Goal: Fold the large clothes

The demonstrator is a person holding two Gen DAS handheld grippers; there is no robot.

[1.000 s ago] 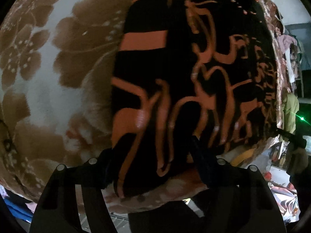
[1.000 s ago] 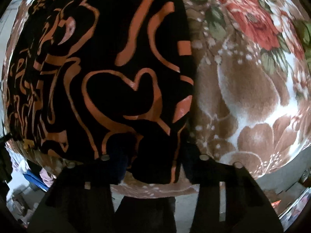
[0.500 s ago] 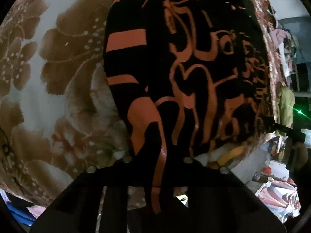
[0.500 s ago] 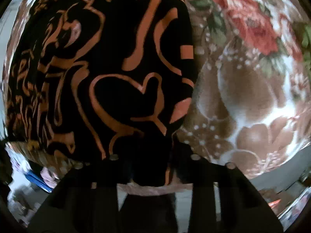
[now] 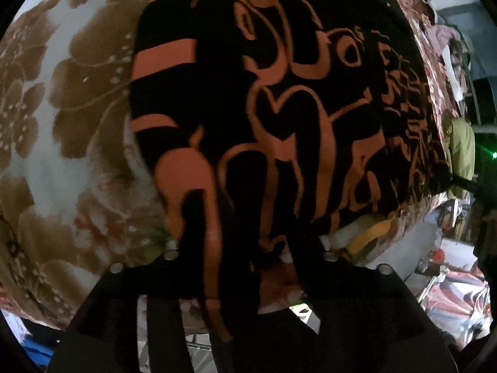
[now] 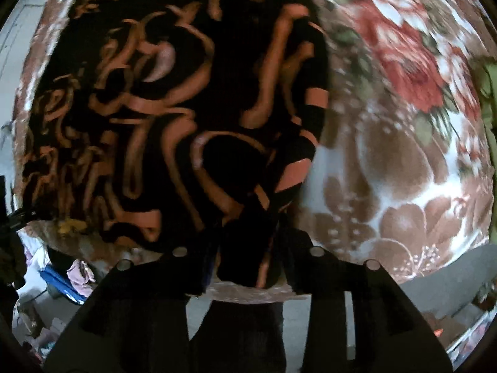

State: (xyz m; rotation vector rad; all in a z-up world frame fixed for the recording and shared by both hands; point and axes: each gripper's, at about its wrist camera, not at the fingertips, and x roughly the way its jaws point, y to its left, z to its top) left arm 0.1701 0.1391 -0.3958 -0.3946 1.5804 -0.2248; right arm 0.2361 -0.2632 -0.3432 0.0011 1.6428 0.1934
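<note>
In the left wrist view, a floral blanket (image 5: 62,118) in brown and white plush is seen spread beneath the work area, and its soft nap fills the left of the frame. A black garment (image 5: 279,108) printed with orange curved lines and bars is laid over the blanket, and most of the centre and right is covered by it. Beyond the far right edge, a cluttered room with hanging clothes (image 5: 447,43) and a green light (image 5: 494,154) is partly blocked from sight by the garment. The near hem of the garment is drawn down between the fingers of the left gripper (image 5: 248,261), and the fingers are closed on this bunched fabric. In the right wrist view, the same black garment (image 6: 155,108) is shown on the left and centre, blurred, with its right edge lying on the floral blanket (image 6: 403,155), where red roses and green leaves are printed on a pale ground. A bare floor with a blue item (image 6: 62,283) is visible below the blanket's edge at lower left. A fold of the garment's near corner is pinched between the fingers of the right gripper (image 6: 248,264), which are closed on it.
</note>
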